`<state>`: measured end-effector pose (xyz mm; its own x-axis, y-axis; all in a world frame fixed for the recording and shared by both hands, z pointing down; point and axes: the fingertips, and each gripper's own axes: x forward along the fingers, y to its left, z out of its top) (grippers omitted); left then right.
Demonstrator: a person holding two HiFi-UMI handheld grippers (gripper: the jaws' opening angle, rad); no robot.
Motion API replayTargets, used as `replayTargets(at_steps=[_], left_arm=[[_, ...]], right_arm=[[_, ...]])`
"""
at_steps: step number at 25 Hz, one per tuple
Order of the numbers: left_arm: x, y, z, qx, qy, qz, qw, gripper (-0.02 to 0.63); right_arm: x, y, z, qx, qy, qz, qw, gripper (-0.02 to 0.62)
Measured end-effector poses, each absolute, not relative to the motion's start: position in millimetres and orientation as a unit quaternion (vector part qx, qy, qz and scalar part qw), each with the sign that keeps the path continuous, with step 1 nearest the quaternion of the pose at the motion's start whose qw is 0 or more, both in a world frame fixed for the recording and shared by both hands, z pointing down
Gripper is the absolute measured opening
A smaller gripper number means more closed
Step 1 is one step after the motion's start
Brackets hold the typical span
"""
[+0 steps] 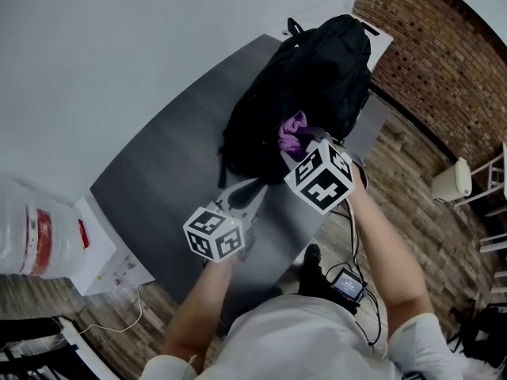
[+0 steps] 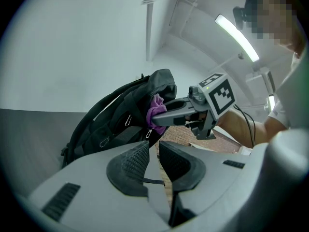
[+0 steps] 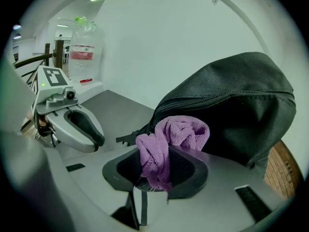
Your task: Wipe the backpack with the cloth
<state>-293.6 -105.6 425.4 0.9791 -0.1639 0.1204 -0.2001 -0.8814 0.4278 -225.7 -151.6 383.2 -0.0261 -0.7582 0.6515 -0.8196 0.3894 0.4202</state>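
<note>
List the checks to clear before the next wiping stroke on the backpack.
1. Cloth gripped: ok. The right gripper has its fingers shut on the purple cloth.
2. Cloth at the work surface: ok. It bunches against the side of the black backpack, as far as the head view shows.
3. Backpack supported: ok. It lies on the grey table.
4. Backpack steadied: not ok. The left gripper is empty, its fingers slightly apart, and it is off the bag.
5. Cloth face clean enough: cannot tell.
</note>
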Motion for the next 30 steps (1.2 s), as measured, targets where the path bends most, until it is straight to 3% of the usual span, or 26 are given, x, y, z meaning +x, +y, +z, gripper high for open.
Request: replayTargets(at_steps=[16, 24, 30], left_arm=[[-325, -112, 450, 0.960, -0.126, 0.059, 0.243, 0.048], [-356, -120, 463, 0.953, -0.155, 0.068, 0.251, 0.048], [-367, -125, 466, 0.951, -0.166, 0.068, 0.254, 0.048]], right_arm=[[-298, -90, 432, 0.506, -0.784, -0.001, 0.359, 0.135], [-330, -117, 483, 0.468, -0.792, -0.004, 0.393, 0.134], [-332, -178, 466, 0.548, -0.763, -0.032, 0.341, 0.135]])
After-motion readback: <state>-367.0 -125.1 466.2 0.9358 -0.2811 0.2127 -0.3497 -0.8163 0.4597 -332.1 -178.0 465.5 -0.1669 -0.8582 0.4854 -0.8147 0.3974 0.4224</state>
